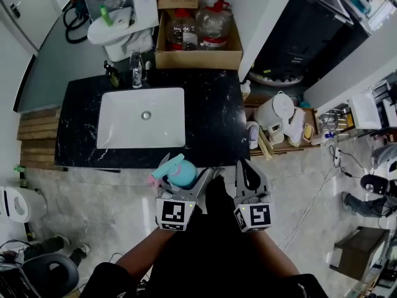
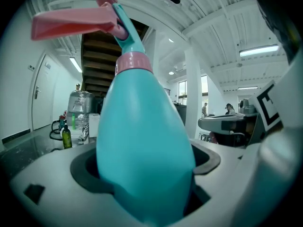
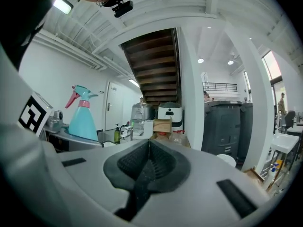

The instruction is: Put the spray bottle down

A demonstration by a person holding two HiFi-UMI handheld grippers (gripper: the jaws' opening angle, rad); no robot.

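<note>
A teal spray bottle (image 1: 182,174) with a pink collar and trigger stands upright between the jaws of my left gripper (image 1: 183,180), which is shut on its body. In the left gripper view the spray bottle (image 2: 142,141) fills the middle of the frame, its pink trigger pointing left. It hangs just in front of the black counter's (image 1: 217,135) near edge. My right gripper (image 1: 249,177) is beside it on the right, its jaws shut on nothing. From the right gripper view the spray bottle (image 3: 83,115) shows at the left, and the right gripper (image 3: 147,167) has its dark pads pressed together.
A white sink (image 1: 141,118) is set in the counter, with a faucet (image 1: 136,69) and a dark soap bottle (image 1: 113,76) behind it. A cardboard box (image 1: 197,39) with water jugs stands beyond. A white kettle (image 1: 275,112) and cups sit on a low stand at the right.
</note>
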